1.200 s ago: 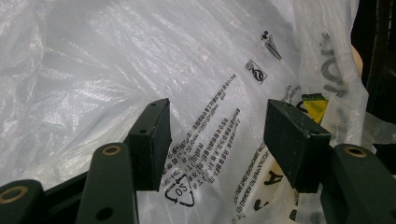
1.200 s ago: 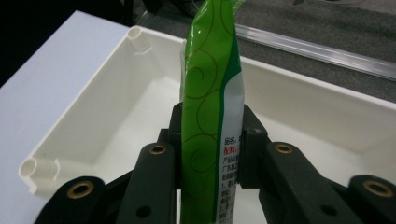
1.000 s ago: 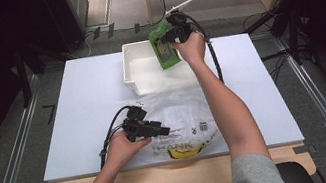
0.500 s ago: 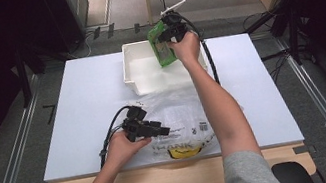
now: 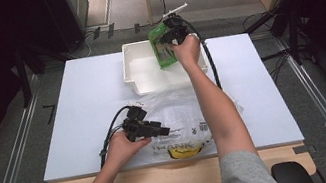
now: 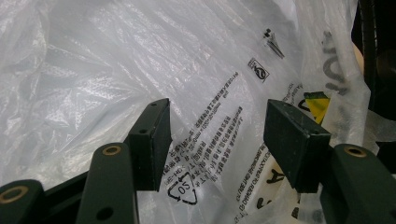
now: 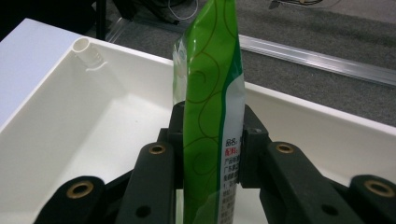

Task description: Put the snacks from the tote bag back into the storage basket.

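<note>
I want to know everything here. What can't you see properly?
- Green plastic snack packet: small print too tiny, right gripper view; its lower part hidden behind the right hand-held gripper.
- Clear crinkly plastic bag: contents hidden by folds, left gripper view.
- White plastic tray: floor partly hidden by the arm, high view.

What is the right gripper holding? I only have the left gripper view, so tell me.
Observer: The right gripper has its fingers shut on a green pouch, pressing on its two flat faces.
Operator: Tell me where that pouch is.
Observer: It is held upright over the white bin, at the far side of the table. I cannot tell whether it touches the bin's floor.
Operator: Now place my left gripper on the table for me.
Observer: In the high view the left gripper lies low at the near left part of the clear plastic bag, close to the table's near edge.
</note>
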`<act>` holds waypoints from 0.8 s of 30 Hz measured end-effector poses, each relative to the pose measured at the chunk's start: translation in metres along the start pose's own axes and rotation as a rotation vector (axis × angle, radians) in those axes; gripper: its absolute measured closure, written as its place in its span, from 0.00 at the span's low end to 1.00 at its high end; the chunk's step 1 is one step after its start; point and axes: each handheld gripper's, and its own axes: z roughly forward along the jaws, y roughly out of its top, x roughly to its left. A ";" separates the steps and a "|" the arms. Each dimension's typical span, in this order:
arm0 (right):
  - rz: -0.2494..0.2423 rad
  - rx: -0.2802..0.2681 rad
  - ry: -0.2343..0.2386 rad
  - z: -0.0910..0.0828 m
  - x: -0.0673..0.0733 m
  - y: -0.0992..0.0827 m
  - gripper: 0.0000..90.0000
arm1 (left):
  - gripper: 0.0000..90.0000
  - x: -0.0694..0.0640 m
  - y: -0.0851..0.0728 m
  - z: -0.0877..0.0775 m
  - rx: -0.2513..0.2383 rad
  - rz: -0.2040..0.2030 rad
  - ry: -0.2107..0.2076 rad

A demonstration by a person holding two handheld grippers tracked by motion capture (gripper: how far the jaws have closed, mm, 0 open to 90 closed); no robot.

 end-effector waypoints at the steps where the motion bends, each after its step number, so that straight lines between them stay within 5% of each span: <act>1: 0.006 0.002 0.002 0.000 0.000 -0.001 0.82 | 0.47 0.000 0.000 0.000 0.000 -0.002 0.000; 17: 0.000 0.044 -0.056 0.008 -0.010 -0.007 0.62 | 0.47 -0.001 0.000 0.002 0.002 -0.003 0.006; 24: 0.016 0.064 -0.037 0.016 -0.013 -0.010 0.53 | 0.47 -0.001 0.000 0.002 0.004 0.000 0.009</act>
